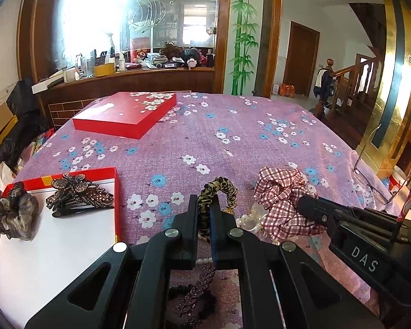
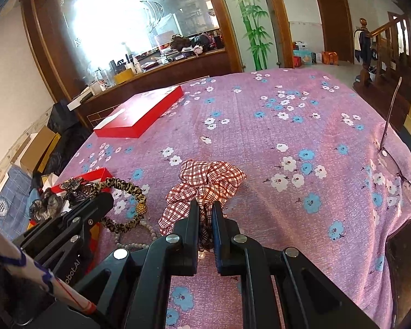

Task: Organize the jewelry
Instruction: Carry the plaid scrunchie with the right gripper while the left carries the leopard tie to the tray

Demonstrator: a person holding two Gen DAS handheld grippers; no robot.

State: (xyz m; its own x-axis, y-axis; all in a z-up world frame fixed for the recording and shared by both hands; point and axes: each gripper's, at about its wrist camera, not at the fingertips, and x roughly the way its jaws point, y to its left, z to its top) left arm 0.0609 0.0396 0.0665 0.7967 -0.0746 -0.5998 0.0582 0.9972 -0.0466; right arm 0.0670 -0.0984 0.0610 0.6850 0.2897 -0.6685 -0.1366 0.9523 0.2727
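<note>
My left gripper (image 1: pixel 204 205) is shut on a leopard-print hair tie (image 1: pixel 219 189) with a gold bead (image 2: pixel 140 209), held just above the flowered cloth. My right gripper (image 2: pixel 205 208) is shut on a red plaid scrunchie (image 2: pixel 205 181), which also shows in the left wrist view (image 1: pixel 280 203). To the left lies an open red box tray (image 1: pixel 54 235) with a white floor, holding a grey scrunchie (image 1: pixel 13 209) and a rhinestone flower clip (image 1: pixel 78 192). A bead string (image 2: pixel 139 242) and clear beads (image 1: pixel 253 219) lie between the grippers.
A red box lid (image 1: pixel 126 113) lies at the far left of the table. Glasses (image 2: pixel 402 175) rest near the right edge, with a dark phone (image 2: pixel 405 263) in front of them. A dark beaded hair piece (image 1: pixel 194 296) lies under my left gripper.
</note>
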